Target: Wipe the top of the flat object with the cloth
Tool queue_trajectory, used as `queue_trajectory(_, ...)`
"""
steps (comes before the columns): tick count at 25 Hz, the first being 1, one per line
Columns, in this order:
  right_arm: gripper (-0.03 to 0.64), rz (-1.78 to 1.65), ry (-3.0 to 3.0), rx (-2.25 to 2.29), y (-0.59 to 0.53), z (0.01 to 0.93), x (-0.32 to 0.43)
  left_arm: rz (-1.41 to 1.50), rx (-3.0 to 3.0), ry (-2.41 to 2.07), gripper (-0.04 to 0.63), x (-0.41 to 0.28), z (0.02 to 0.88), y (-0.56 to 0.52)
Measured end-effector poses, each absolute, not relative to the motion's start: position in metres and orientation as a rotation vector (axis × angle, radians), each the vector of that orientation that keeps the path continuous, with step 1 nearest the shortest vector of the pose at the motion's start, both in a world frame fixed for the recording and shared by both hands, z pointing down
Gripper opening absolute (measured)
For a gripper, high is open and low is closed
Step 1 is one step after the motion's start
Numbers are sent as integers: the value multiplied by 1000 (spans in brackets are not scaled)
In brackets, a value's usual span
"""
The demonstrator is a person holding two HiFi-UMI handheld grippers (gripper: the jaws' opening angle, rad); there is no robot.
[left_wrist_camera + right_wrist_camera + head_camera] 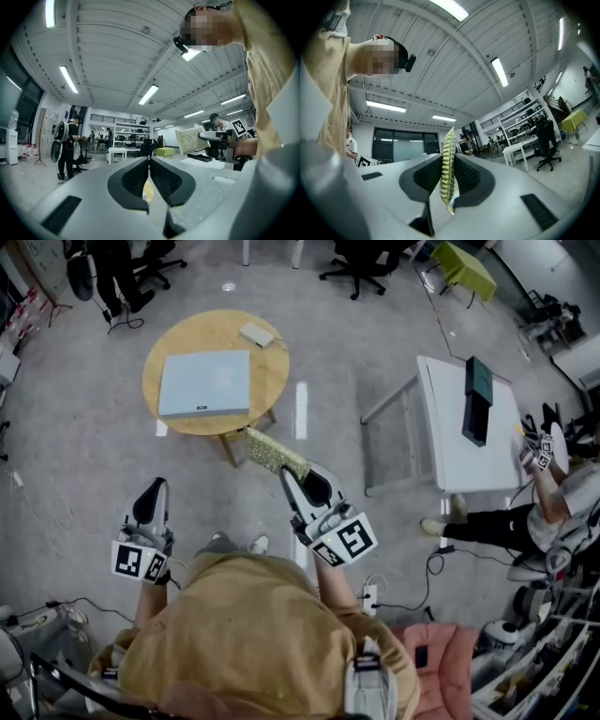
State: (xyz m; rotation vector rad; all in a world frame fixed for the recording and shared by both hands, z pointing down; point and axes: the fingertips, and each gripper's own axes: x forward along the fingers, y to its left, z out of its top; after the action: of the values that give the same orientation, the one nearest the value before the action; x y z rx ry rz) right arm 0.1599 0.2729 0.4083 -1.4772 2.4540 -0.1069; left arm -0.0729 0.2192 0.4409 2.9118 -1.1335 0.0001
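Note:
A pale blue flat object (205, 382) lies on a round wooden table (178, 422) ahead of me. My right gripper (292, 472) is shut on a yellow-green waffle cloth (274, 452), held in the air near the table's front right edge. In the right gripper view the cloth (447, 169) stands edge-on between the closed jaws. My left gripper (150, 503) hangs lower left over the floor, jaws shut on nothing. In the left gripper view the jaws (149, 174) meet, and the cloth (191, 139) shows at the right.
A small white device (257, 334) rests on the round table's far edge. A white table (448, 446) with a dark box (476, 400) stands to the right. A seated person (532, 507) is at far right; office chairs (366, 264) at the back. Cables and a power strip (369, 596) lie on the floor.

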Motion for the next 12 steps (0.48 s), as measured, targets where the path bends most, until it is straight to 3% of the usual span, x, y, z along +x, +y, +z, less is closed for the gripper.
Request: queue_trajectory(12, 60, -215, 2483, -1432, 248, 431, 142, 59, 2831, -1198, 15, -100, 466, 209)
